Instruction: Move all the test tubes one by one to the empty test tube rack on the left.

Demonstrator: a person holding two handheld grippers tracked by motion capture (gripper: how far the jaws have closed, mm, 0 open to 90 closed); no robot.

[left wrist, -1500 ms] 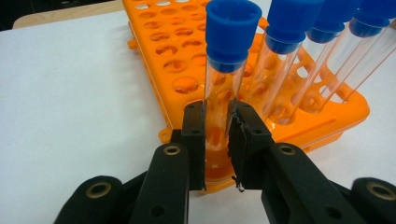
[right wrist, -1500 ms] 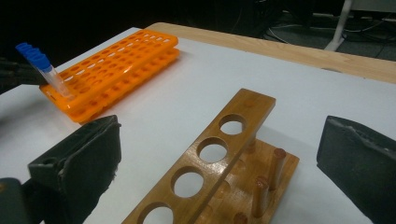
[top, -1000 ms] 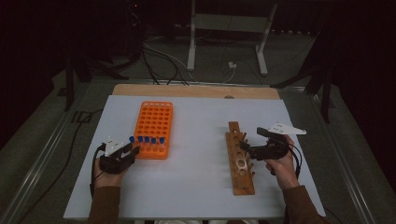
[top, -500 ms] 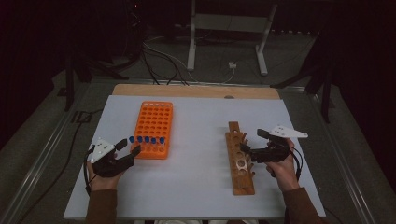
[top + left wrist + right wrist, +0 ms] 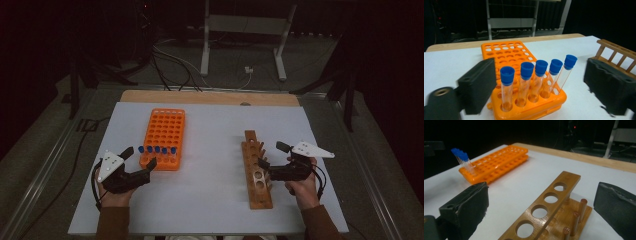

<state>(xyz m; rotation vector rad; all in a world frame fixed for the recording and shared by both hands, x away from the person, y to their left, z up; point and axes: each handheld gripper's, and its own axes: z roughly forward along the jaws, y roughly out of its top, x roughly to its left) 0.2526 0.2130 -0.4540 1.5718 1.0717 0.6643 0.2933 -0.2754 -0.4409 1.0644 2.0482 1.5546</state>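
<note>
Our left gripper has just been opening: its jaws now stand wide apart with nothing pressed between them, and it has drawn back a little from the near end of the orange test tube rack toward the person's side of the bench. In the left gripper view the two black jaws frame the near row, where five blue-capped test tubes stand in neighbouring holes, the rightmost leaning outward, and neither jaw touches any of them. A second ago that gripper sat close against the same row, so we read this as a release: a tube has just been let go in the rack and stays there by itself.

Our right gripper is held over the wooden test tube rack, at about its middle, hardly moved. Its jaws are also spread, with nothing between them; in the right gripper view the round holes of the wooden rack look empty and the pegs beside them carry nothing.

So the tubes are all in the orange rack's front row, while the holes behind that row look unfilled. We judge one placement step finished, with both grippers free for whatever comes next.
</note>
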